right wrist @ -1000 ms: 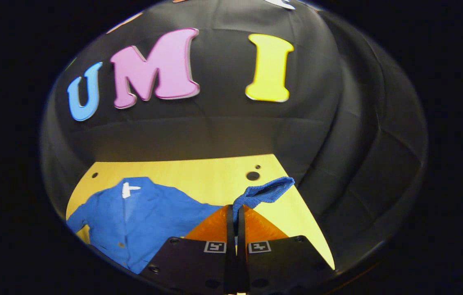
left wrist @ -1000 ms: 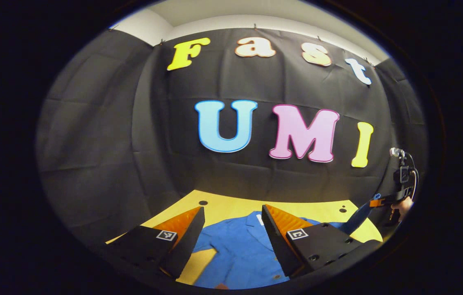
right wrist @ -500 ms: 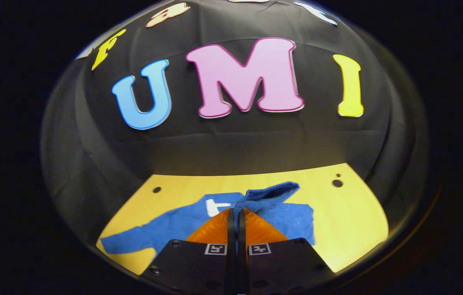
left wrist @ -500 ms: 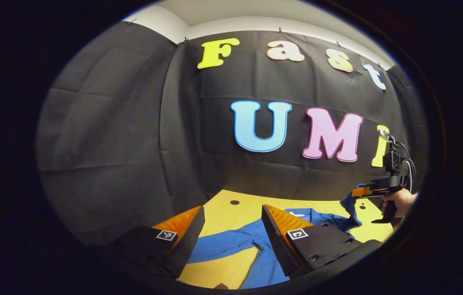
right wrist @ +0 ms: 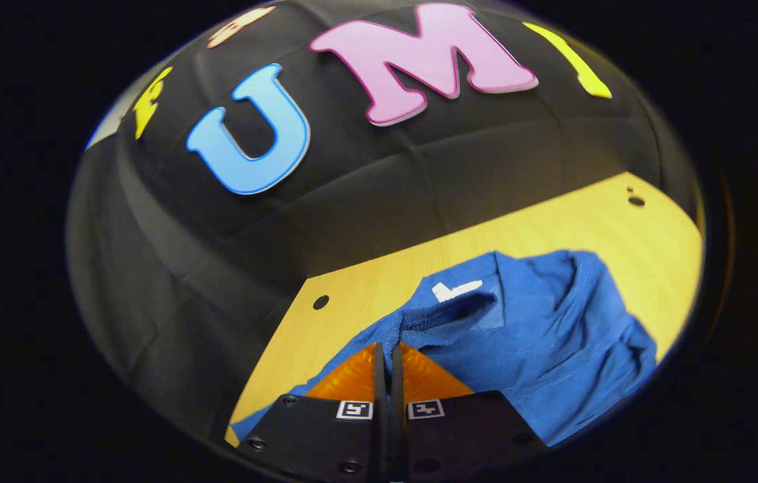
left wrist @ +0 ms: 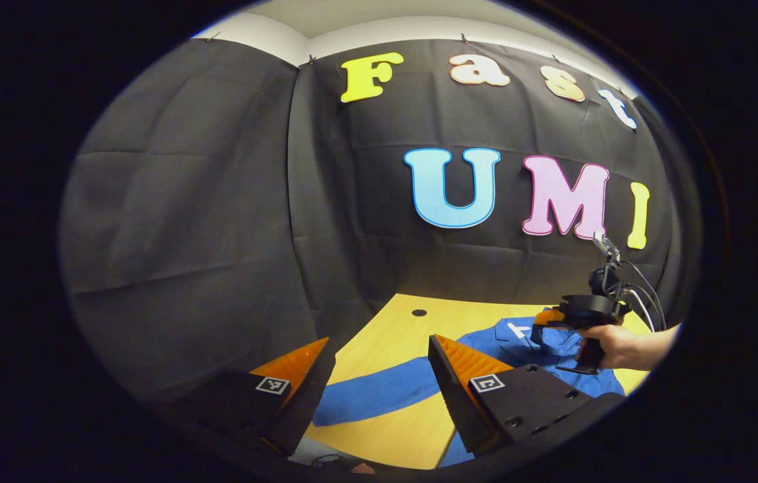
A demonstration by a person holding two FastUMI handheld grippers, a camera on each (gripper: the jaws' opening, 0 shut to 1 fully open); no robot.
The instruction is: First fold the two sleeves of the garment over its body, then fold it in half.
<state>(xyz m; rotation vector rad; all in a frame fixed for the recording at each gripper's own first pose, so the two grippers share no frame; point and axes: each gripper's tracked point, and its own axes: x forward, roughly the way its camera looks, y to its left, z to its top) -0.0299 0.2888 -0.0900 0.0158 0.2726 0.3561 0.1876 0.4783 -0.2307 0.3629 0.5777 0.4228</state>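
Right gripper (right wrist: 386, 352) has carried the pinched sleeve cuff (right wrist: 443, 315) over the blue shirt (right wrist: 553, 335) body, fingers clenched on it, left gripper (left wrist: 379, 365) spread wide, empty, above the other sleeve (left wrist: 379, 396) on the wooden table (left wrist: 406, 329)

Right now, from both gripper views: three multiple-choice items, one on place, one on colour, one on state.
1. The other sleeve lies where?
A. flat on the table
B. over the collar
C. off the table edge

2. The garment is:
A. red
B. blue
C. green

3. The right hand-held gripper is:
A. open, holding nothing
B. resting on bare table
C. shut on the sleeve cuff

Key: 1 A, it stretches across the table; 2 B, the cloth is blue throughout; 3 C, the cuff sits between closed fingers.
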